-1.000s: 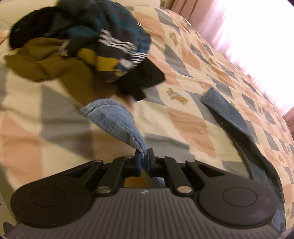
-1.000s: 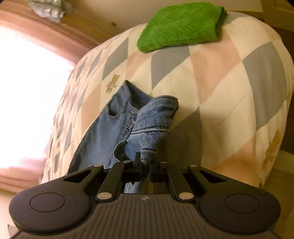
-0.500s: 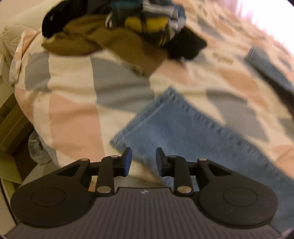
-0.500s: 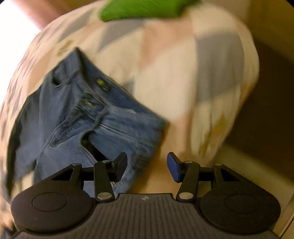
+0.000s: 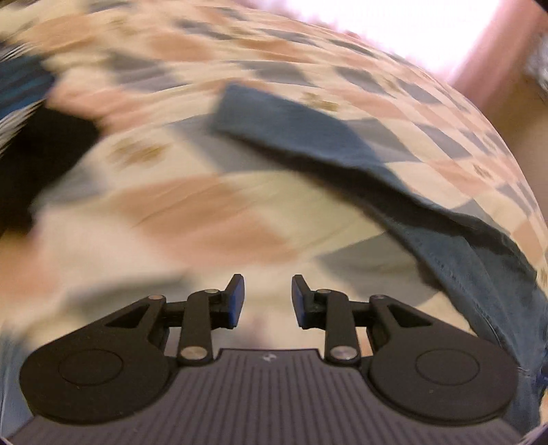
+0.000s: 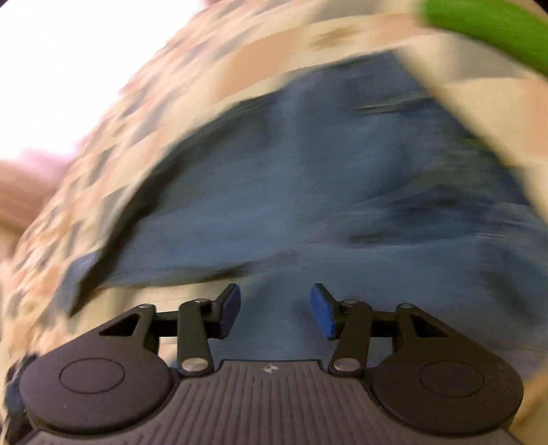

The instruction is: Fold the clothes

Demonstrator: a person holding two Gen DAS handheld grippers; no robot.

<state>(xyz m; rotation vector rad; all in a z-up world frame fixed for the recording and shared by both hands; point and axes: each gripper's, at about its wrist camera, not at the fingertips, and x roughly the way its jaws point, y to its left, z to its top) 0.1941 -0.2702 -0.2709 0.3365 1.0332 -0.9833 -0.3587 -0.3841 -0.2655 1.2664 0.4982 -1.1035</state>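
Denim jeans [image 6: 308,191] spread ahead of the right gripper [image 6: 272,309], jaws parted and empty, while the left gripper [image 5: 267,299], likewise parted, faces checked bedding [image 5: 205,212]; only the right view shows green knitwear [image 6: 486,30].

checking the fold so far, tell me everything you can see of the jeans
The jeans are blue denim, lying spread on the checked quilt, blurred in both views. One leg runs across the quilt to a straight hem. The right gripper is over the denim, open, gripping nothing. Stitched seams show faintly near the edge.
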